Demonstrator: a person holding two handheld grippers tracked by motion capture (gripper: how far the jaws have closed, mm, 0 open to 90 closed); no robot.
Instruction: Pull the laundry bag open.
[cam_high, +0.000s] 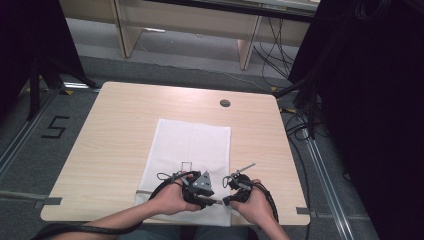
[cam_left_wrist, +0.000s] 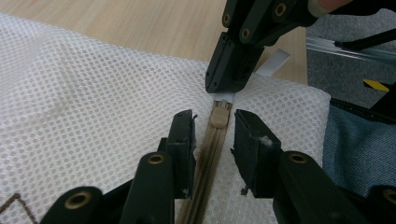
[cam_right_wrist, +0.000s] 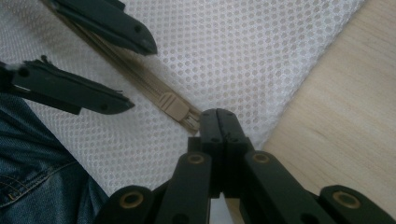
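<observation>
Jaws on my left gripper (cam_left_wrist: 214, 140) sit apart, straddling the zipper pull (cam_left_wrist: 219, 114); right gripper (cam_right_wrist: 219, 122) is clenched on the mesh bag's (cam_high: 190, 145) end at the table's (cam_high: 110, 135) near edge; high view shows open tabletop beyond.

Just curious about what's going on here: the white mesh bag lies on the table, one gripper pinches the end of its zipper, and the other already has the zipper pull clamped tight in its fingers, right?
Not quite. The left gripper is open, its fingers straddling the zipper pull without touching, as the left gripper view shows. The right gripper does pinch the zipper's end on the white mesh bag.
</observation>
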